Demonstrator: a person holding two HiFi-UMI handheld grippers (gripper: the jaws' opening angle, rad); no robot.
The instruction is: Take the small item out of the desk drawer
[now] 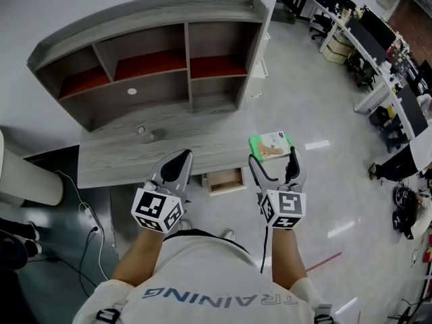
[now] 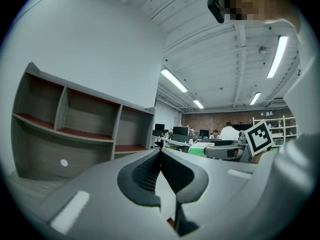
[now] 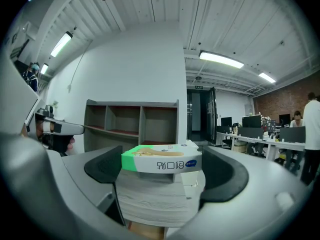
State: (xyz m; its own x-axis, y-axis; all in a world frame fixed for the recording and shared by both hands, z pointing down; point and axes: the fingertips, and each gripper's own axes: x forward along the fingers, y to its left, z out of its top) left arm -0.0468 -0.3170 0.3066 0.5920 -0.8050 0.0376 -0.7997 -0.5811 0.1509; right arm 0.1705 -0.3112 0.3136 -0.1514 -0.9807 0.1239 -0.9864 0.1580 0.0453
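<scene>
A green and white small box (image 1: pixel 270 144) sits between the jaws of my right gripper (image 1: pixel 274 155) over the right end of the grey wooden desk (image 1: pixel 121 157). In the right gripper view the box (image 3: pixel 161 163) spans the gap, and both pads touch its ends. Whether it rests on the desk or hangs just above it I cannot tell. The desk drawer (image 1: pixel 226 179) stands pulled out below the desk's front edge, its pale wood inside bare. My left gripper (image 1: pixel 182 157) hovers over the desk front, left of the drawer, jaws closed together (image 2: pixel 160 156) on nothing.
A grey hutch (image 1: pixel 155 59) with red-lined shelves stands at the back of the desk. A small round object (image 1: pixel 143 132) lies on the desk in front of it. Cables (image 1: pixel 88 214) trail on the floor at left. Office desks and chairs (image 1: pixel 378 59) fill the far right.
</scene>
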